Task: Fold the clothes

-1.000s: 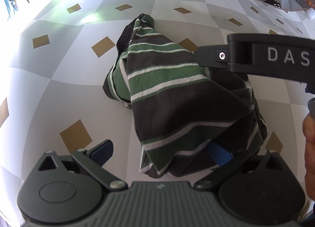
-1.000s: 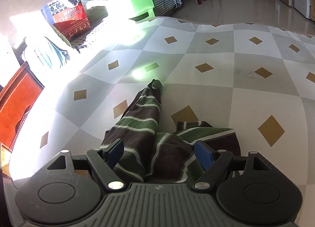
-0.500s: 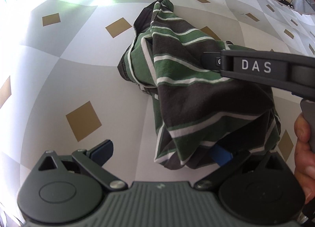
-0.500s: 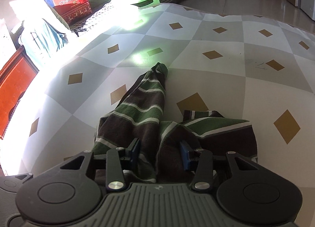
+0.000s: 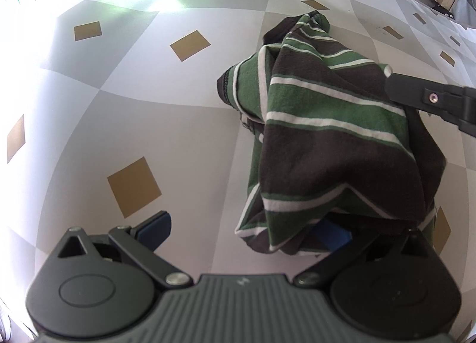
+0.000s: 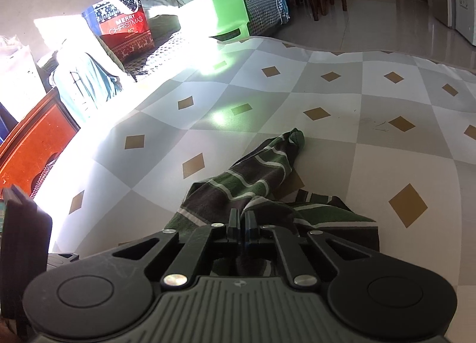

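The right hand-held gripper (image 6: 242,219) is clamped on a bunched ridge of the shirt (image 5: 336,141); the left hand-held gripper (image 5: 244,227) stands wide, cloth draped over one finger. That thin pinch could slip or drag several layers. The crumpled green-and-brown striped shirt lies on the checkered mat (image 5: 119,111).
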A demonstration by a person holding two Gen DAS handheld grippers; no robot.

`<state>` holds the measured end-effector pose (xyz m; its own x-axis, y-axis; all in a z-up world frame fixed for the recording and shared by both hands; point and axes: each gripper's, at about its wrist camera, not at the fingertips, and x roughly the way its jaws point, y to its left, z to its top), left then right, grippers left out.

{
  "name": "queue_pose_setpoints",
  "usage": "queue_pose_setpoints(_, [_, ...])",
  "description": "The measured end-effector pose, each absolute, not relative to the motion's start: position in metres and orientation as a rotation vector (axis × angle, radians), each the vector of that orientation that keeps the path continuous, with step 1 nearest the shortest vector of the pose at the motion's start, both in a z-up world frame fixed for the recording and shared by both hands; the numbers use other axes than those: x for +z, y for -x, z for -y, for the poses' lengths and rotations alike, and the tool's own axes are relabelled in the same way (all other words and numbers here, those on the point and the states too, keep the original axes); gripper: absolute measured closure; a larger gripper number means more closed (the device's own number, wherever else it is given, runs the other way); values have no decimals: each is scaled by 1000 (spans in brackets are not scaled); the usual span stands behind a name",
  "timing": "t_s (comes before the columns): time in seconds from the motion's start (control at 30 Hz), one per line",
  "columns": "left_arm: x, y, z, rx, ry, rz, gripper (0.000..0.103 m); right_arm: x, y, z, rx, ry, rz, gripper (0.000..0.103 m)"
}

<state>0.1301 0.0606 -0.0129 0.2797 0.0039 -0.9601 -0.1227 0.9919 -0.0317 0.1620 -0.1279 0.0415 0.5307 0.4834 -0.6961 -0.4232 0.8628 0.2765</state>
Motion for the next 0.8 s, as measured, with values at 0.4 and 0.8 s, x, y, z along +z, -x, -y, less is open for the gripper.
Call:
queue_pose_setpoints(0.4, [8, -130, -48, 41, 152, -1198, 0, 48, -129, 166, 552, -40, -880, 99])
queue_pose_setpoints(0.8, [11, -131, -25, -16, 60, -1155, 1, 40, -157, 163, 497, -135, -875, 63])
